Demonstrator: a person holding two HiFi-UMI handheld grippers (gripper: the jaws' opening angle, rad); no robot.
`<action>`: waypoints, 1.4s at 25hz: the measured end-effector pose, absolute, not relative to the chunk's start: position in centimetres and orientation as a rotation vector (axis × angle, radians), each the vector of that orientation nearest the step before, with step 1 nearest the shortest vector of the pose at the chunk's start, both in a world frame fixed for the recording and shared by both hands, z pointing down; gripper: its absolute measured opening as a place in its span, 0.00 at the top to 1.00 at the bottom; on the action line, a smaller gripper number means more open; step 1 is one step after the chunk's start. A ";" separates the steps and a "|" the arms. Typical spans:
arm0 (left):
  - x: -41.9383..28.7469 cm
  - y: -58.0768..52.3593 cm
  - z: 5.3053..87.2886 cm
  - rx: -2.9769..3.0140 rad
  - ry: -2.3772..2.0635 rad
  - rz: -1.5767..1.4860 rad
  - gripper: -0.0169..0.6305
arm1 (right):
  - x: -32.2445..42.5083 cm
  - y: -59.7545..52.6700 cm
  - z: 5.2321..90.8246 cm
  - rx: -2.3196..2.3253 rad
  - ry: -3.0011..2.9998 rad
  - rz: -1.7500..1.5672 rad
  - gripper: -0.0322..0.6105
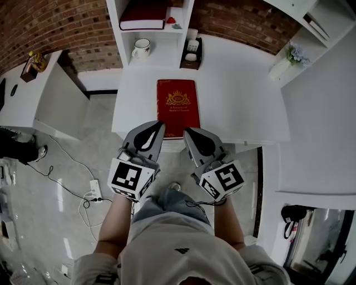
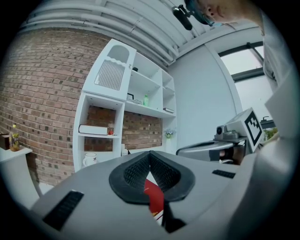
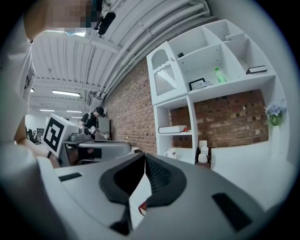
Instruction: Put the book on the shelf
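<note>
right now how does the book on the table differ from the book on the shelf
The book on the table shows a bright red cover with a gold emblem; the book on the shelf looks darker, white page edge showing. The table one lies in the open, the shelf one inside a compartment. Both lie flat.

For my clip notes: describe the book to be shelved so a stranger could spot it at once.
Find the white table in front of the white shelf unit. The book lies flat on it, near the front edge. It is bright red with a gold crest, unlike the darker book already on the shelf.
</note>
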State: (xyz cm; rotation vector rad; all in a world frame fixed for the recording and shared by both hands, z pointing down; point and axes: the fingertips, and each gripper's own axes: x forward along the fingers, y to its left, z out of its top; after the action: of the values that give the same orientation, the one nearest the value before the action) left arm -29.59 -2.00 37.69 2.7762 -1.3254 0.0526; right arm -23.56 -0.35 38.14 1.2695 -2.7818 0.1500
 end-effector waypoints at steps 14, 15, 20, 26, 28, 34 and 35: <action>-29.6 -5.6 40.8 2.666 -1.432 0.130 0.95 | -22.7 -4.0 40.2 1.173 -2.798 0.191 0.93; -29.7 -5.9 41.1 2.655 -1.431 0.136 0.95 | -22.7 -4.4 40.4 1.173 -2.795 0.199 0.93; -29.8 -8.3 42.8 2.611 -1.396 0.145 0.95 | -22.4 -6.6 41.6 1.189 -2.770 0.231 0.93; -29.3 -11.9 45.0 2.561 -1.346 0.191 0.95 | -21.6 -9.9 43.1 1.201 -2.739 0.299 0.91; -29.3 -13.0 45.5 2.544 -1.339 0.206 0.95 | -21.3 -11.1 43.5 1.205 -2.728 0.318 0.91; -29.9 -15.9 46.8 2.505 -1.332 0.236 0.95 | -21.2 -14.2 44.6 1.206 -2.712 0.361 0.89; -30.1 -16.3 47.1 2.496 -1.328 0.240 0.95 | -21.1 -14.7 44.8 1.203 -2.708 0.367 0.89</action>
State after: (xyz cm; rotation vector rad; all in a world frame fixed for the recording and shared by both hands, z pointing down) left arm -30.05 -16.32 47.09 2.4964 -1.3284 0.2401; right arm -21.14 -14.66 44.81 1.2027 -2.7082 0.3667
